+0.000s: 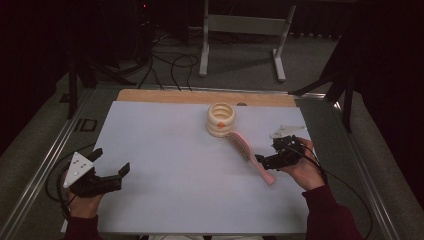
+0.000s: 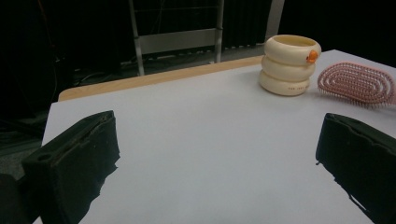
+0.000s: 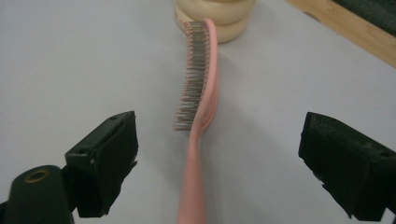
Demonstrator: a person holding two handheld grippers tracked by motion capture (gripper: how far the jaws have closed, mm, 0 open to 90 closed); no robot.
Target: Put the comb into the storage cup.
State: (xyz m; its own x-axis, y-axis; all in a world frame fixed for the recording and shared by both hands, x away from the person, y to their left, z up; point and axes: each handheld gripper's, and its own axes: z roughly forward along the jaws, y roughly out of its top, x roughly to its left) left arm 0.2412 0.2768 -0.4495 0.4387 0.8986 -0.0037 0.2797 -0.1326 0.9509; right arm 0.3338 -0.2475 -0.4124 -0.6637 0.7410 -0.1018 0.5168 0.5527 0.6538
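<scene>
Right gripper [image 1: 264, 161] is sitting at right of centre in the high view, jaws spread wide, gripping nothing. Pink hairbrush [image 1: 248, 155] is lying on the white table [image 1: 165, 150] right at that gripper, its long axis running diagonally from the bristle head in the upper middle of the frame down to the handle end at lower right. In the right gripper view the hairbrush [image 3: 198, 107] is standing on its edge, handle running up the frame's centre between the two open jaws, bristles facing frame left, head reaching up toward the cream ringed cup [image 3: 217, 14] at top; whether head and cup touch, can't tell.

Left gripper [image 1: 112, 172] is resting at lower left of the high view, jaws also open and empty, well apart from the brush. In its own view the hairbrush [image 2: 357, 84] is showing far off at upper right, just beside the cup [image 2: 290, 65].

Judgement: right hand is clearly nearer; handle is already lined up between its jaws, so closing on the handle looks like the next move.
</scene>
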